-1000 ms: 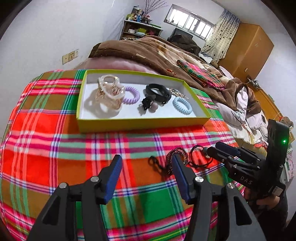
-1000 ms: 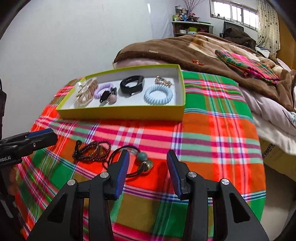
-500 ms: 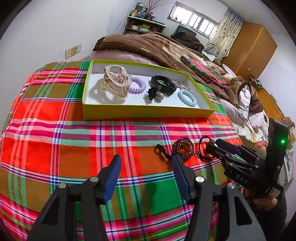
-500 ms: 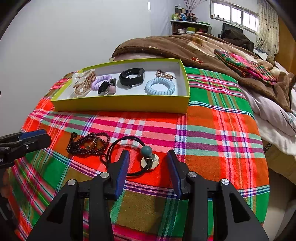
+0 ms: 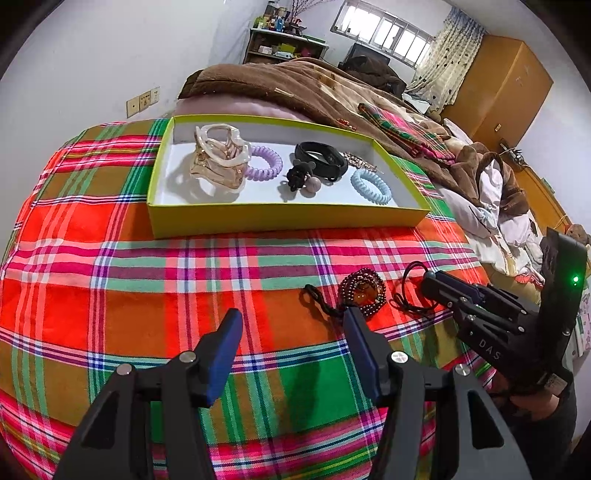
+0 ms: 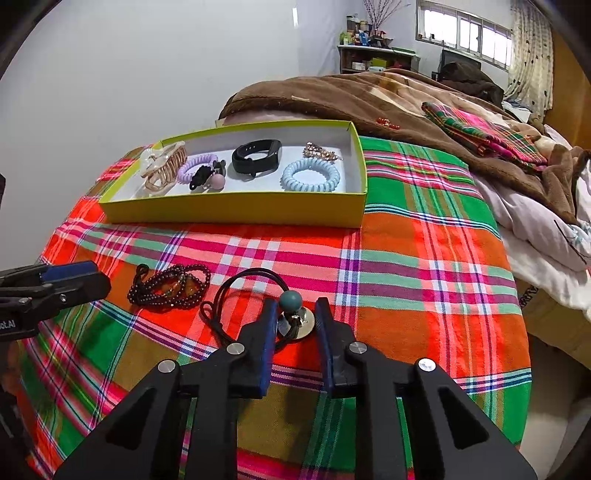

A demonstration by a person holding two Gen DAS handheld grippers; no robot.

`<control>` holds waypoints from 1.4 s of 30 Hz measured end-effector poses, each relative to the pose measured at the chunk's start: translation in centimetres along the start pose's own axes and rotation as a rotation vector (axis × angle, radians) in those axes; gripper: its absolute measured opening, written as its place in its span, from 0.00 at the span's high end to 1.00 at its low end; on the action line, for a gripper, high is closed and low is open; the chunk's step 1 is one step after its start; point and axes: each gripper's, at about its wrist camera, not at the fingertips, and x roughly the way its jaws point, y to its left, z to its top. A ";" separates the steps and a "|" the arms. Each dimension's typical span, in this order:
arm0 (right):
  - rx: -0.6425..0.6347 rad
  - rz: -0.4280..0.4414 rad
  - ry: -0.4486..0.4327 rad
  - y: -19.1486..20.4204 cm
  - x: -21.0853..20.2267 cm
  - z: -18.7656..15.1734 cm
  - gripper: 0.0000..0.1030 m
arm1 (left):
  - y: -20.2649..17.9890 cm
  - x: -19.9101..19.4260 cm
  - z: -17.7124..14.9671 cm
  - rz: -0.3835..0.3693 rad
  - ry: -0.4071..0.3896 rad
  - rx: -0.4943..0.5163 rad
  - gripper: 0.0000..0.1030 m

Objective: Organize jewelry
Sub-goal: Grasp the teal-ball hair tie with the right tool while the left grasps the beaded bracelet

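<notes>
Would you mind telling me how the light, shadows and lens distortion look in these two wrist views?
Left wrist view: strong fisheye bending, black corners; daylight windows blown out; the left gripper casts a soft shadow on the plaid cloth; all sharp. Right wrist view: same curvature; the closing right gripper, around the hair tie's bead charm, is sharp; no glare on the tray.

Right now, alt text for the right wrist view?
The right gripper is closing its jaws around a black cord hair tie with a teal bead on a plaid cloth. A dark beaded bracelet lies to its left; behind, a yellow-green tray holds more accessories.
</notes>
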 end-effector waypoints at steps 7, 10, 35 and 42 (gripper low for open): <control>0.045 0.016 -0.042 -1.1 -1.1 -0.3 0.79 | -1.3 0.5 0.1 0.004 0.009 0.046 0.42; 0.066 0.024 -0.057 -1.6 -1.7 -0.5 0.79 | -2.0 0.9 0.2 0.024 0.014 0.070 0.42; 0.109 0.080 -0.109 -2.4 -3.1 -1.3 0.79 | -3.5 1.7 1.1 0.046 -0.003 0.058 0.43; 0.105 0.085 -0.111 -2.3 -3.1 -1.4 0.79 | -4.3 3.2 1.0 0.123 0.042 0.062 0.43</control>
